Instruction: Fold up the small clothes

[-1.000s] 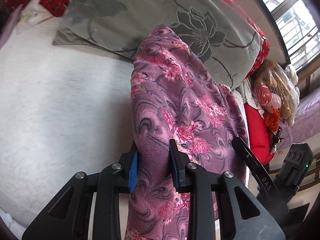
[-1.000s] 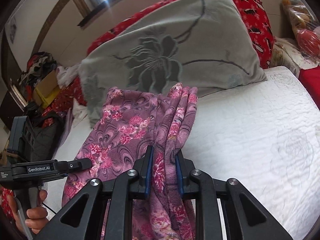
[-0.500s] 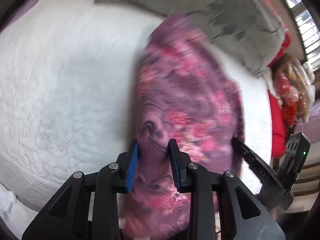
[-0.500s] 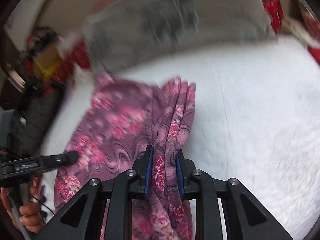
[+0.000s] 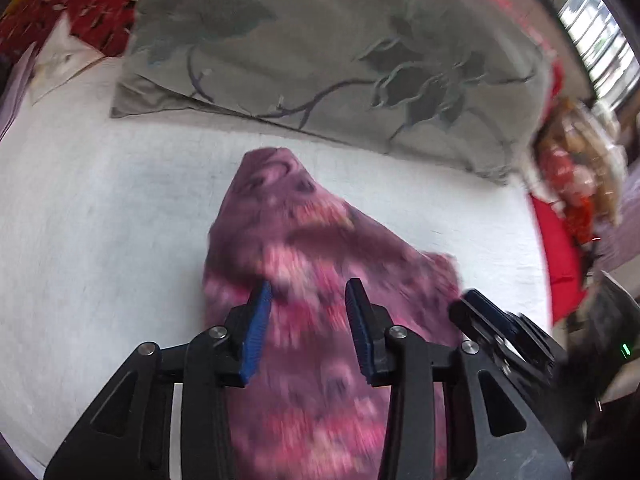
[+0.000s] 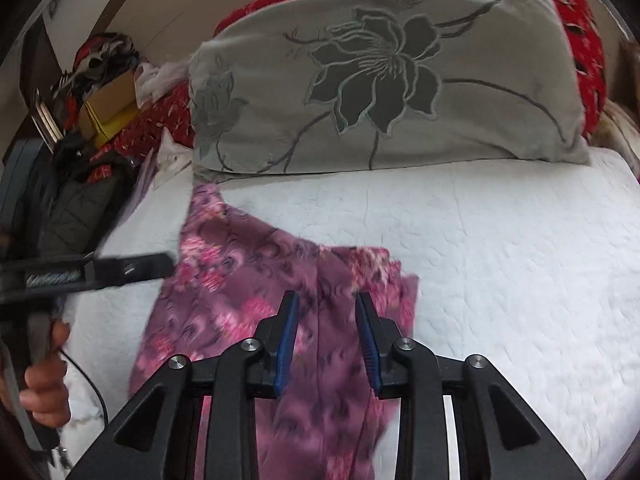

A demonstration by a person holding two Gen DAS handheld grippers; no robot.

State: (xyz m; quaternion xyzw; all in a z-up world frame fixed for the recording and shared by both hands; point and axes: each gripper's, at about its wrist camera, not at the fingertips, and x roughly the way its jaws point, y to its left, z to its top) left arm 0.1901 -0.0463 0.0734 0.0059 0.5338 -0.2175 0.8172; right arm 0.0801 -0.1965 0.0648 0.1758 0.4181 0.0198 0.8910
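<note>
A purple garment with pink flowers [image 5: 304, 248] lies on the white quilted bed [image 5: 100, 220], blurred by motion. My left gripper [image 5: 308, 300] is open, its blue pads apart over the near part of the cloth. In the right wrist view the same garment [image 6: 248, 272] lies spread toward the left, and my right gripper [image 6: 326, 308] is open above its near edge. The left gripper's body [image 6: 100, 270] and the hand holding it [image 6: 44, 384] show at the left. The right gripper's body [image 5: 504, 328] shows at the right of the left wrist view.
A grey pillow with a dark flower print [image 6: 380, 72] leans at the head of the bed, over a red patterned cover [image 6: 584, 40]. Boxes and clothes [image 6: 100, 96] pile up at the left. A bagged doll [image 5: 572, 176] and window [image 5: 592, 20] lie at the right.
Both grippers were shut on the lifted garment. They swung it down onto the bed and opened. The cloth now lies flat, released from both.
</note>
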